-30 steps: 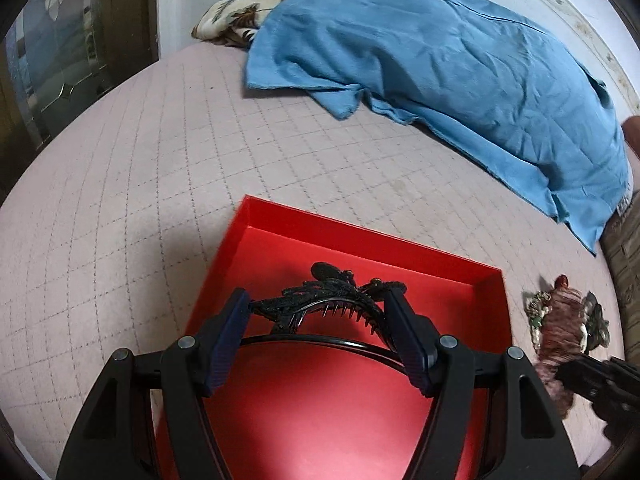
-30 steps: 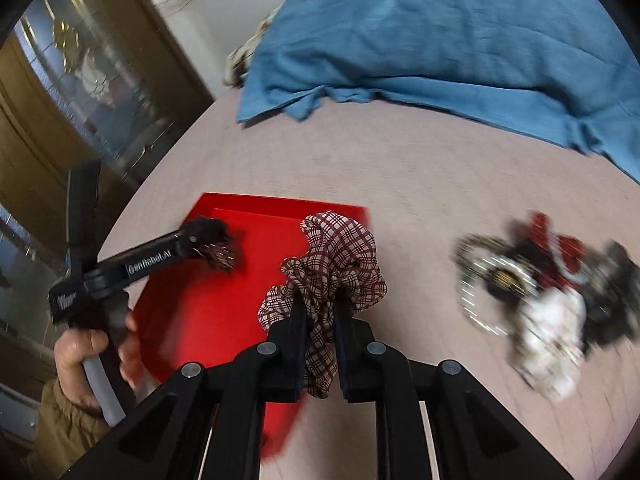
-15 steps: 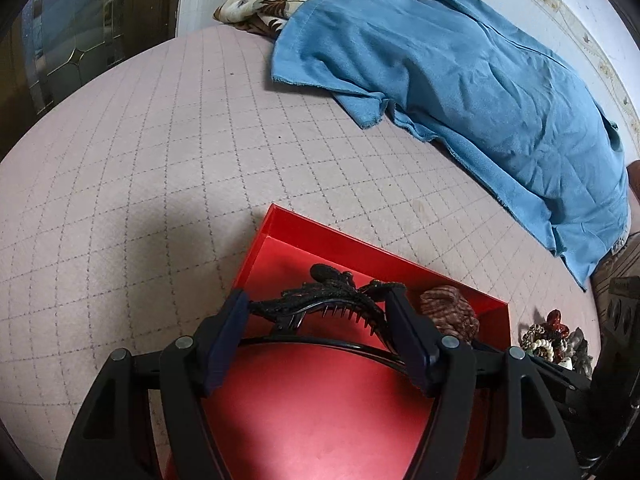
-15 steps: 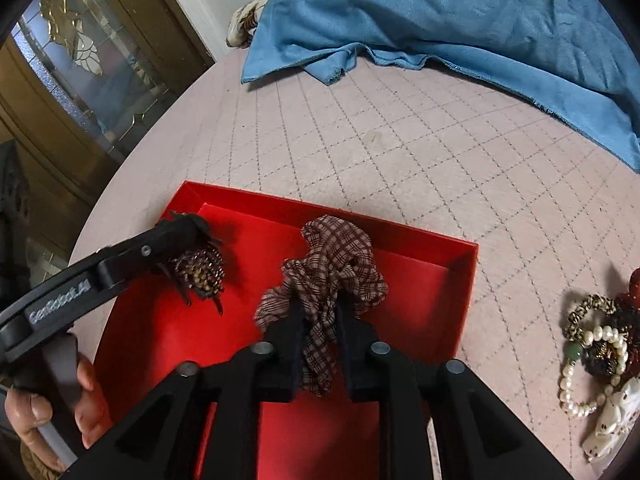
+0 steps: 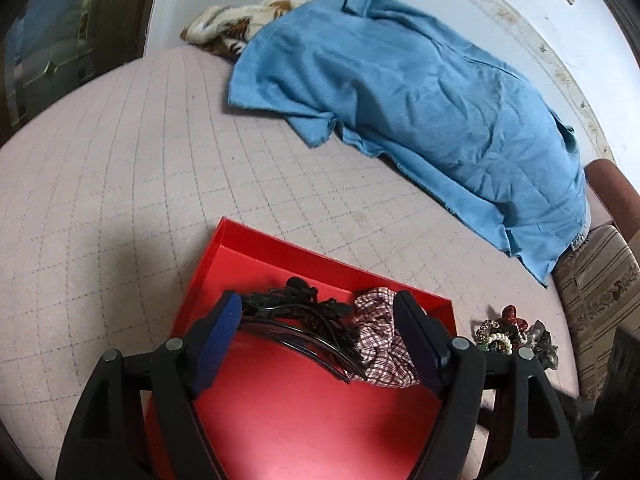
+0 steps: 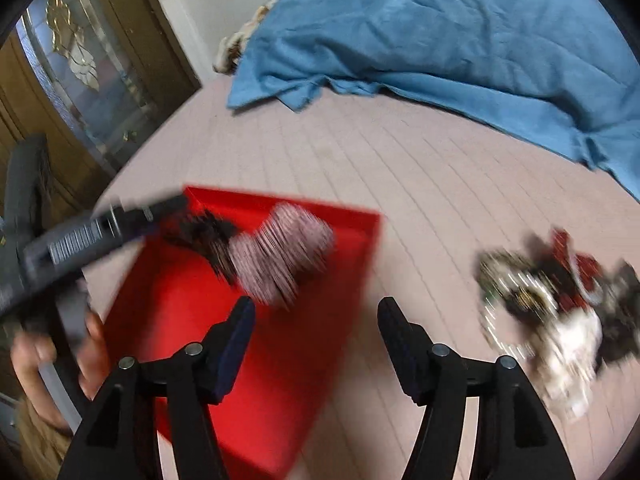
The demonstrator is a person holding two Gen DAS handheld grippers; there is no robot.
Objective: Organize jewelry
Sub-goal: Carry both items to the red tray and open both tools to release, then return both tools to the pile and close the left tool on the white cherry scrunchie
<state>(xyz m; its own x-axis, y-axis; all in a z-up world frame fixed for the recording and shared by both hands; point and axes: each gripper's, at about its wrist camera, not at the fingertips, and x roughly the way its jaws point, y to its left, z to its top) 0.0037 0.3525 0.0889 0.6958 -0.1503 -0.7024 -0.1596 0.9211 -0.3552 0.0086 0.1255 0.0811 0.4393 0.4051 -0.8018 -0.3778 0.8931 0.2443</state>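
- Left hand-held gripper (image 5: 318, 334): jaws wide and still opening; the black hair comb (image 5: 304, 322) lies between the pads but sags free of the right pad, its teeth resting on the scrunchie, so no grip on it shows.
- Right hand-held gripper (image 6: 314, 338): jaws opening, wide apart, with nothing between them; it hangs above the near right edge of the red tray (image 6: 280, 380). This view is blurred.
- Checked scrunchie (image 5: 380, 340): lies inside the red tray (image 5: 280, 420) near its far right corner, touching the comb.
- Jewelry heap (image 5: 516, 334): beads, pearls, and red and dark pieces in a tangle on the bed, just beside the tray's right wall, outside it.
- Bed cover (image 5: 120, 200): pale pink with a quilted grid; it carries the tray and the heap.
- Blue cloth (image 5: 400, 100): spread across the far part of the bed, well apart from the tray, with a patterned fabric (image 5: 236, 28) showing at its far left end.
- Person's hand (image 6: 52, 356): grips the left tool's handle at the lower left of the right wrist view; that tool's arm crosses the tray's far left corner.
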